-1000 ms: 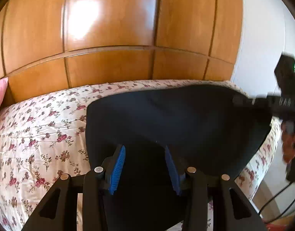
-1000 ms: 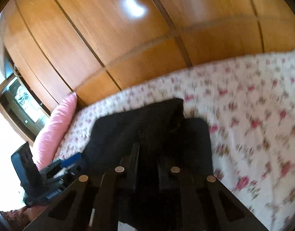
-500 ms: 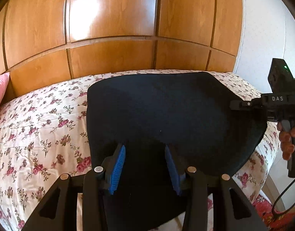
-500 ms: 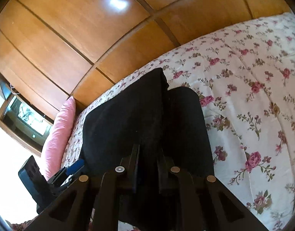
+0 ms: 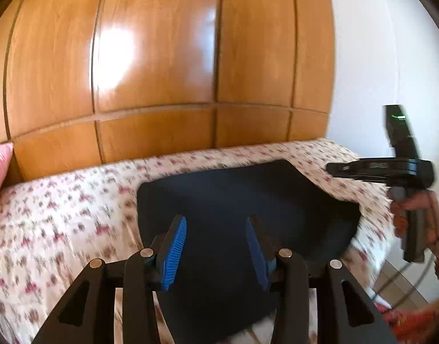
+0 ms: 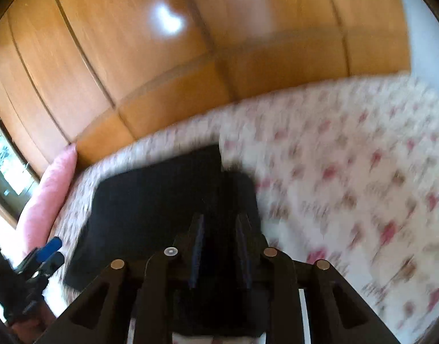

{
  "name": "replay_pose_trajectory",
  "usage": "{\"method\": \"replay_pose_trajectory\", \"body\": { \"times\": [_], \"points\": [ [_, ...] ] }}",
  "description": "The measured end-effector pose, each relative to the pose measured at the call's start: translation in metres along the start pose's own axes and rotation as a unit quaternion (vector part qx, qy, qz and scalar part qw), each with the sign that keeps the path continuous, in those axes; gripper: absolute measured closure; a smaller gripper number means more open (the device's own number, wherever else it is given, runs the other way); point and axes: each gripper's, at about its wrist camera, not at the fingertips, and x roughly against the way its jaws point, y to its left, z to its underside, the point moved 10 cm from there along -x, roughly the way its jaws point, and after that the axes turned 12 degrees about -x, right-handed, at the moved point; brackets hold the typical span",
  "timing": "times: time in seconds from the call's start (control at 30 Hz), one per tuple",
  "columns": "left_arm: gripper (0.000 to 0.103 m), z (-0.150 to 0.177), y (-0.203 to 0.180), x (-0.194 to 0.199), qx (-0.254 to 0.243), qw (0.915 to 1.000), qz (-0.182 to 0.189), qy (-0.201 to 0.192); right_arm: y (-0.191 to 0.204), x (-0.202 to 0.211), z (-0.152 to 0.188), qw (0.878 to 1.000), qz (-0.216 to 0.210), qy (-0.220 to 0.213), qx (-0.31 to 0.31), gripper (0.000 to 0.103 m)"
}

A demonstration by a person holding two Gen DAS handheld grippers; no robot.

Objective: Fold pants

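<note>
My left gripper (image 5: 216, 246) stands half-wide over the dark pants (image 5: 242, 200), its blue pads (image 5: 173, 255) clear of the cloth. My right gripper (image 6: 219, 246) is narrow, its jaws opening, with pants fabric between them. The pants lie folded on the near part of the floral bedspread (image 5: 61, 218), before the wooden wardrobe (image 5: 162, 57).

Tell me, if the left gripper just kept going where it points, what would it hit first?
Most likely the dark folded pants lying on the floral bedspread, straight ahead of the left gripper; depth is hard to judge.
</note>
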Motion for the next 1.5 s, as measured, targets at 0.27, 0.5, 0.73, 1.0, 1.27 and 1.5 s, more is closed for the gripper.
{"method": "replay_pose_trajectory", "body": {
  "times": [0.27, 0.5, 0.73, 1.0, 1.27, 1.5],
  "points": [
    [0.058, 0.01, -0.01, -0.081, 0.023, 0.9949, 0.029, 0.094, 0.05, -0.08, 0.005, 0.99, 0.025, 0.091, 0.106, 0.078],
    [0.056, 0.026, -0.028, -0.084, -0.046, 0.9959, -0.01, 0.077, -0.008, -0.114, 0.001, 0.99, 0.091, 0.102, 0.044, 0.103],
    [0.052, 0.032, -0.021, -0.064, 0.005, 0.9978, 0.015, 0.065, -0.006, -0.033, -0.002, 0.997, 0.051, 0.038, 0.039, 0.095],
    [0.05, 0.04, -0.046, -0.04, -0.064, 0.9961, 0.016, 0.058, 0.004, -0.007, 0.093, 0.981, 0.046, 0.115, 0.15, 0.095],
    [0.049, 0.02, -0.022, -0.001, 0.014, 0.998, 0.061, 0.003, 0.005, 0.01, 0.071, 0.992, -0.017, 0.085, 0.089, 0.065],
    [0.025, 0.018, 0.064, -0.005, 0.203, 0.977, 0.066, -0.002, -0.031, 0.008, 0.024, 0.998, -0.004, 0.057, -0.021, 0.0]
  ]
}}
